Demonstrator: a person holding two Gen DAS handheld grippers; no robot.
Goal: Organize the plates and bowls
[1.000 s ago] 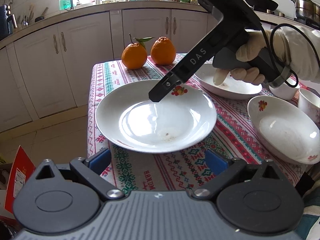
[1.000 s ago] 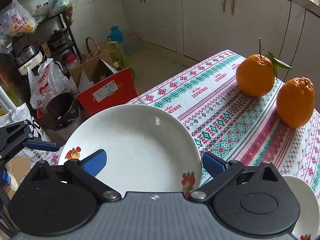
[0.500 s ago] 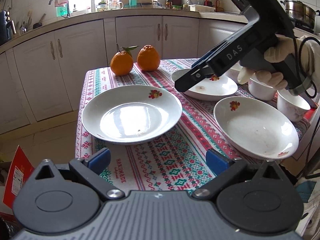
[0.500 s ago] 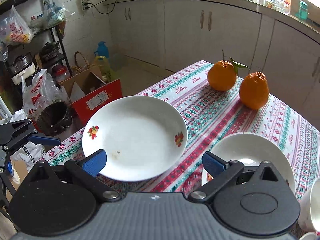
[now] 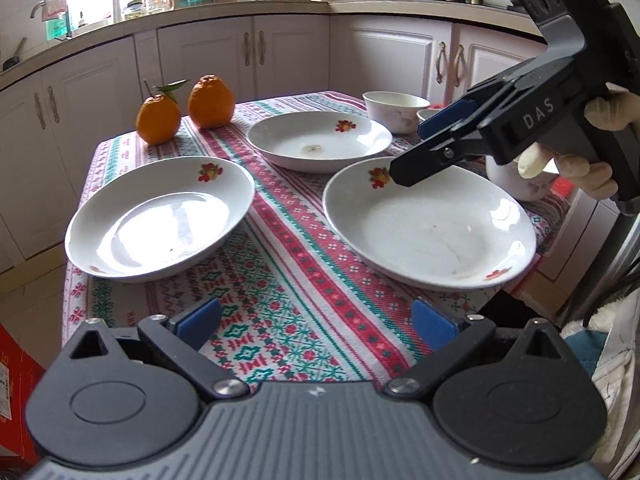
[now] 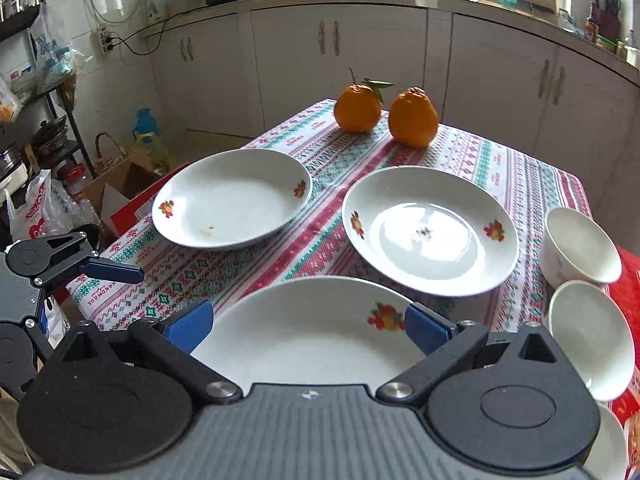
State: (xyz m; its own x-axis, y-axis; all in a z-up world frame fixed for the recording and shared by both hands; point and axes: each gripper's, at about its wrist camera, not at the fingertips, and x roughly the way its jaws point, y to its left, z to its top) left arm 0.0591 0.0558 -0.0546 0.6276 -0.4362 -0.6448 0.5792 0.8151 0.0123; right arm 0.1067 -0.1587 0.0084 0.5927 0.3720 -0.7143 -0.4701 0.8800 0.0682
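Three white flower-print plates lie on the patterned tablecloth (image 5: 296, 264). One plate (image 5: 160, 220) (image 6: 232, 200) sits at the left edge, one (image 5: 320, 140) (image 6: 430, 232) farther back, and one (image 5: 428, 224) (image 6: 312, 340) at the near right. White bowls (image 6: 580, 248) (image 6: 588, 336) stand at the right; in the left wrist view one bowl (image 5: 396, 106) shows behind the plates. My right gripper (image 6: 308, 320) (image 5: 412, 152) hovers open over the near right plate, holding nothing. My left gripper (image 5: 316, 320) is open above the cloth's front edge, between the left and right plates, also with nothing in it.
Two oranges (image 5: 184, 108) (image 6: 384, 114) sit at the table's far corner. White kitchen cabinets (image 5: 256, 56) run behind. A red cardboard box (image 6: 132, 204), bags and a shelf stand on the floor left of the table. A gloved hand (image 5: 576, 160) holds the right gripper.
Both grippers have drawn back from the left plate. The right gripper swung from above that plate across to the near right plate. More of the table and the bowls now show.
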